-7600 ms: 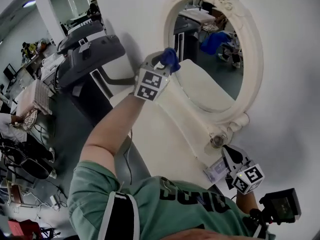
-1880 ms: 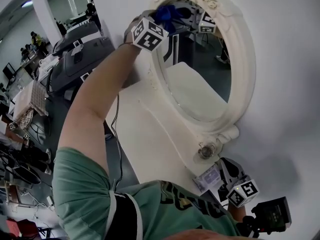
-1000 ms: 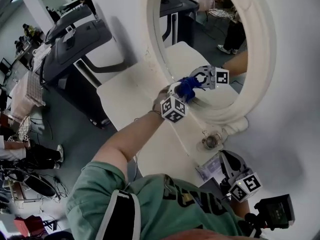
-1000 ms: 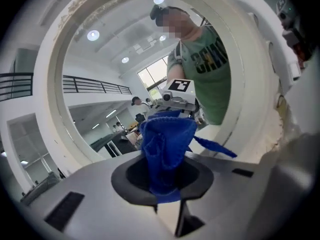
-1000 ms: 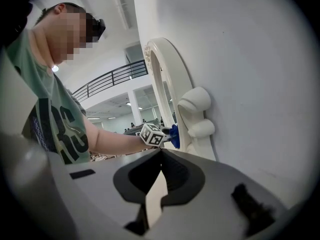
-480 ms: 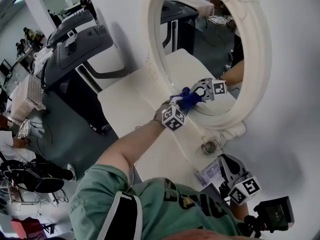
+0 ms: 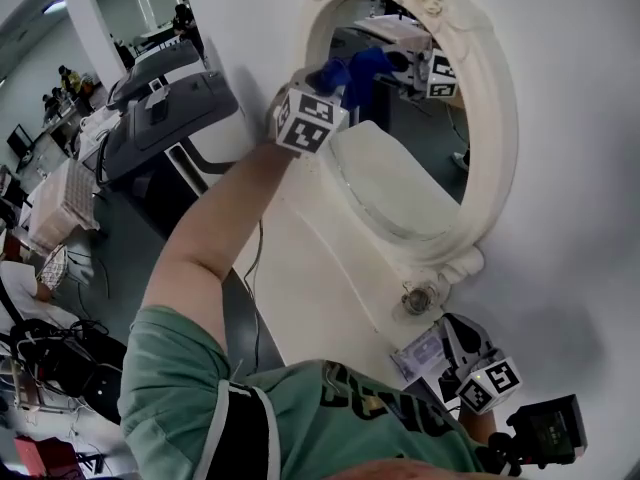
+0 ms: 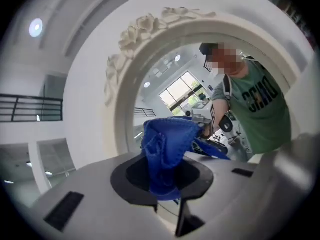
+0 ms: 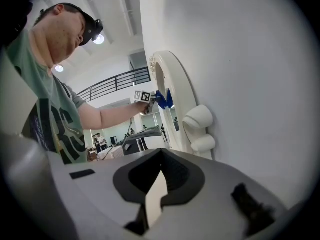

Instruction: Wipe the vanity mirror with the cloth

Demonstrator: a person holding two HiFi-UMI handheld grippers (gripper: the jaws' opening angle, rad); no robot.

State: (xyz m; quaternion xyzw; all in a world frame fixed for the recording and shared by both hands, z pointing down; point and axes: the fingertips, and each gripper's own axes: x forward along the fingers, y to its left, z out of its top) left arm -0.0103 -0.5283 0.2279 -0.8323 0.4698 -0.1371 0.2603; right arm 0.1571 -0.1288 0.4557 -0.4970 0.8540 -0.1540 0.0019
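Cloth point(image 8: 165, 144) bunched in the closed left gripper point(image 7: 328, 86) presses the mirror point(image 7: 400, 173) near its top.

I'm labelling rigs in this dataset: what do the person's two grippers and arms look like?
Both the left gripper and right gripper carry a white cube with black square markers. Their bodies are pale grey, with black pads at the jaws. The person wears a green short sleeve; forearms are bare.
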